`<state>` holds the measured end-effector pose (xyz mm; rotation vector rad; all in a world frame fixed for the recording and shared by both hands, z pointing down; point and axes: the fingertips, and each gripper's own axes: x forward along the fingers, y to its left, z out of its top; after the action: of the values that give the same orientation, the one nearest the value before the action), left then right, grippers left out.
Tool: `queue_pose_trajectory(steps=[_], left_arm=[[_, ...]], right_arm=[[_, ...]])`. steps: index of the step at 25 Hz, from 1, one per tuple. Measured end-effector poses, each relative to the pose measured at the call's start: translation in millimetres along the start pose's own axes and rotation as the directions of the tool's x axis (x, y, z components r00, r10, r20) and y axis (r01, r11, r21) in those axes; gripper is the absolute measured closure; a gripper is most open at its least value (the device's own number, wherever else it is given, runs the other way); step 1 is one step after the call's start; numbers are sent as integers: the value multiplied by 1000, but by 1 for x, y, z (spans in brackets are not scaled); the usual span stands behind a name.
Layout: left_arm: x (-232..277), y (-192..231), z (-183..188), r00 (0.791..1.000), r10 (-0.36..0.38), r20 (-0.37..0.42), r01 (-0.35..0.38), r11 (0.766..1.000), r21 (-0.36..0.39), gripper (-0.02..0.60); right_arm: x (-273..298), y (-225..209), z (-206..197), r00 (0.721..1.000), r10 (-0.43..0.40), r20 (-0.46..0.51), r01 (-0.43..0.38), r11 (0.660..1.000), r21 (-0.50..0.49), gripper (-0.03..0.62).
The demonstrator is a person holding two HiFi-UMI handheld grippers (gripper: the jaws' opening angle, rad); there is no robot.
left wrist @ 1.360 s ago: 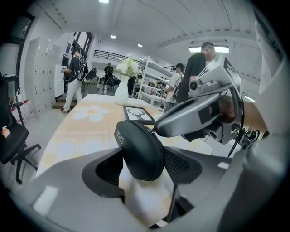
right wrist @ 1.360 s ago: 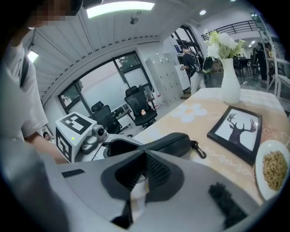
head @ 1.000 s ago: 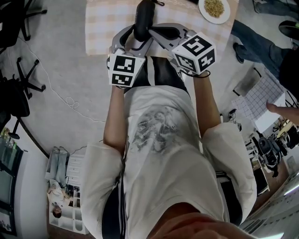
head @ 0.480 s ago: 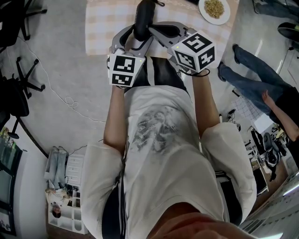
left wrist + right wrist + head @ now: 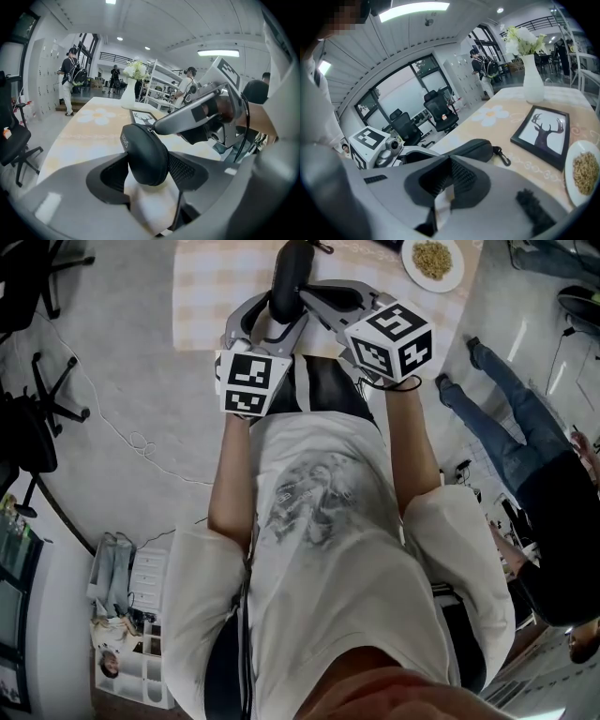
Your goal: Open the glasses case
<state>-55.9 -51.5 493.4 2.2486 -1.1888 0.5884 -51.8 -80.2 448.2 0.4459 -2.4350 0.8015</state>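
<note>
The tabletop [image 5: 211, 296], under a pale patterned cloth, lies ahead of the person and carries a framed deer picture [image 5: 541, 133] and a plate of food [image 5: 433, 259], both well apart from the work. The left hand-held gripper [image 5: 147, 171] stands with its jaws wide, and both pads bear on the near end of the glasses case [image 5: 289, 273], so it is judged to be gripping the case. The right hand-held gripper [image 5: 159, 125] reaches in from the right with its jaws fully together. Its tip meets the side seam of the case just beyond the left grip. The black zipped case sits over the near edge of the tabletop, and contact with the cloth cannot be confirmed. Its long axis runs straight away from the person: the near end sits in the left jaws and the far end, with its clip [image 5: 502, 157], points up the tabletop. The governing relation is that the seam runs along this axis, directly ahead of the right tip and crosswise to the right gripper's line of reach. The right hand is the nearer to the zip and the free one to work it. A small zip pull [image 5: 149, 133] shows at that tip, though whether the closed jaws actually pinch it cannot be told. The case is judged not yet opened.
</note>
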Motion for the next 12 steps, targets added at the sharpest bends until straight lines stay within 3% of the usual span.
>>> queue_pose_trajectory(steps=[12], left_arm=[[-2,2,-2,1000,3,6,-3,1000,-11,308]], right_arm=[[4,-7,4,1000,-11,4,11,1000,6,576]])
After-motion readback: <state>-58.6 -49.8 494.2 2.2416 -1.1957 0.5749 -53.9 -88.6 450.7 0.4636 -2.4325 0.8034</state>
